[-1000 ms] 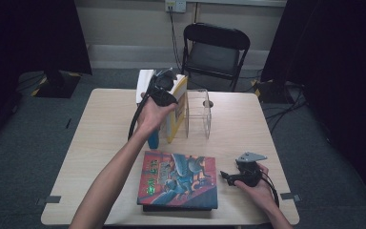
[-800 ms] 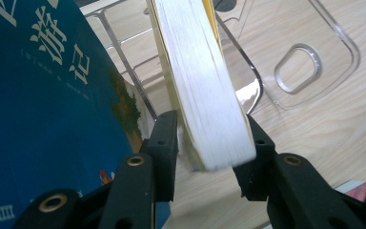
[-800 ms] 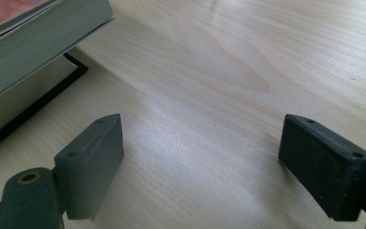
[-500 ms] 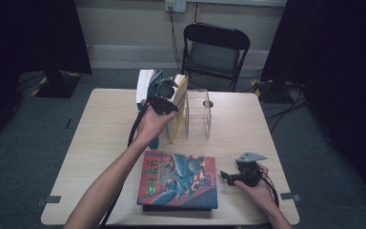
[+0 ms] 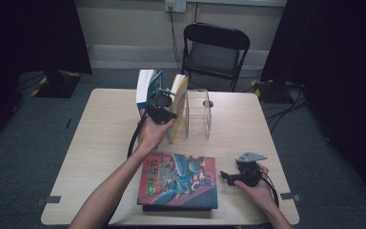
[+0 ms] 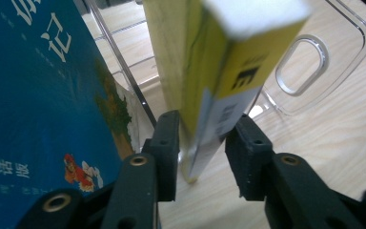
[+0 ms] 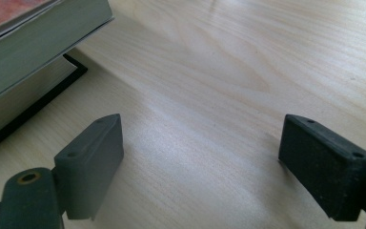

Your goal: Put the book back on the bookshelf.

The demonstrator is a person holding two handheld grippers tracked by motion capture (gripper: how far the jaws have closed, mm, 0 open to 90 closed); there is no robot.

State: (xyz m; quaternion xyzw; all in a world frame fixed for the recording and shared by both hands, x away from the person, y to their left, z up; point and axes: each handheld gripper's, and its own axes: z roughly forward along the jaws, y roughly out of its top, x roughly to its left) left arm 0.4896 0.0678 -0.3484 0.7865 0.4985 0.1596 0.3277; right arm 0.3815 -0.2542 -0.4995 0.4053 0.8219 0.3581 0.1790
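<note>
In the high view, the landmark is the clear plastic book rack [image 5: 199,113] that stands toward the far middle of the pale wooden bench [image 5: 100,138]. The yellow-spined paperback book [image 5: 177,107] stands upright just at the rack's left side, and a blue-covered book [image 5: 146,88] stands upright a little further left of the rack. The left gripper [image 5: 164,106] is at the yellow book, between the two standing books, with the person's left hand [image 5: 151,133] behind it on the near side of the rack. A large book with a red and blue illustrated cover [image 5: 178,180] lies flat on a black-edged one, well to the near side of the rack. The right gripper [image 5: 228,176] rests on the bench just right of that stack, near and to the right of the rack.

In the left gripper view, the fingers [image 6: 167,152] stand on either side of the yellow book's [image 6: 205,86] lower spine, clenched on it, having just closed in further. The book's bottom corner is at the bench surface. The blue book [image 6: 38,95] rises to the left; the rack's wall with an oval cut-out [image 6: 310,62] lies to the right.

In the right gripper view, the fingers [image 7: 93,162] are spread wide and released over bare bench [image 7: 209,71], with the flat stack's page edges [image 7: 33,47] at upper left.
</note>
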